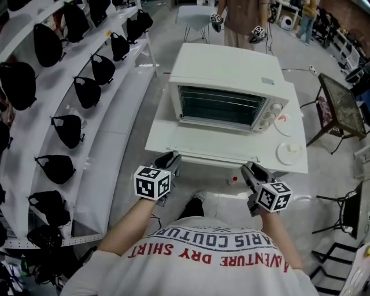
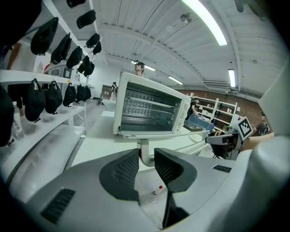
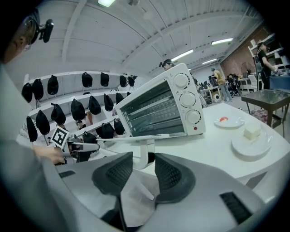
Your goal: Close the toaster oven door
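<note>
A white toaster oven [image 1: 225,81] stands on a white table [image 1: 292,95]. Its glass door [image 1: 202,141] hangs open, lying almost flat toward me. My left gripper [image 1: 172,159] is at the left end of the door handle [image 1: 214,158], my right gripper [image 1: 250,171] at the right end. In the left gripper view the handle's left post [image 2: 144,152] sits between the pads of the left gripper [image 2: 146,165], which close on it. In the right gripper view the right post [image 3: 146,156] is held the same way by the right gripper [image 3: 144,170], below the oven [image 3: 158,106].
Two small white plates [image 1: 287,152] [image 1: 284,124] lie on the table right of the oven. White shelves with several black caps [image 1: 69,130] run along the left. A person [image 1: 243,17] stands beyond the table. A dark side table [image 1: 341,104] is at the right.
</note>
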Tool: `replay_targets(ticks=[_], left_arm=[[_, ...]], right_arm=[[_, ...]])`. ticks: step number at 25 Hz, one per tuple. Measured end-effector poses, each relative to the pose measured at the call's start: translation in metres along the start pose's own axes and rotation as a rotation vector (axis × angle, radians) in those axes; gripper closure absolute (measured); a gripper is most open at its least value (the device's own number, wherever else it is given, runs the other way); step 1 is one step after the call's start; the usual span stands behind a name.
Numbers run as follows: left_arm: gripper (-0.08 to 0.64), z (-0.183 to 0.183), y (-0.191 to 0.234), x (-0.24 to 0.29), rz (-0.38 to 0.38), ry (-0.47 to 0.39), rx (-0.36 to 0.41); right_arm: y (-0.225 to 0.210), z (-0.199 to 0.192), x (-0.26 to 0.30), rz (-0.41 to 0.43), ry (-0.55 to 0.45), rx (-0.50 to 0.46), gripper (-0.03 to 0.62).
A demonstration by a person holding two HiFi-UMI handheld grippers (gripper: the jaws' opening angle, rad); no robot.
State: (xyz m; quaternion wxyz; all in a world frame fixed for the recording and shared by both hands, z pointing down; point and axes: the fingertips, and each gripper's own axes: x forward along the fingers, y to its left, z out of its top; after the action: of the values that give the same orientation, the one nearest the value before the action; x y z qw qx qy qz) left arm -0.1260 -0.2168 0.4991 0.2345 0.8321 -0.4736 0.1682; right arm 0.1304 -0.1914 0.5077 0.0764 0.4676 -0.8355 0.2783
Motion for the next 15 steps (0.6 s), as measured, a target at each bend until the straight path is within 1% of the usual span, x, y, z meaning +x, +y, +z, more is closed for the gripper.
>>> replay_targets(ticks=[15], left_arm=[[0.437, 0.047, -0.002, -0.006, 0.015, -0.082, 0.019]], right_arm=[[0.006, 0.048, -0.002, 0.020, -0.084, -0.022, 0.428]])
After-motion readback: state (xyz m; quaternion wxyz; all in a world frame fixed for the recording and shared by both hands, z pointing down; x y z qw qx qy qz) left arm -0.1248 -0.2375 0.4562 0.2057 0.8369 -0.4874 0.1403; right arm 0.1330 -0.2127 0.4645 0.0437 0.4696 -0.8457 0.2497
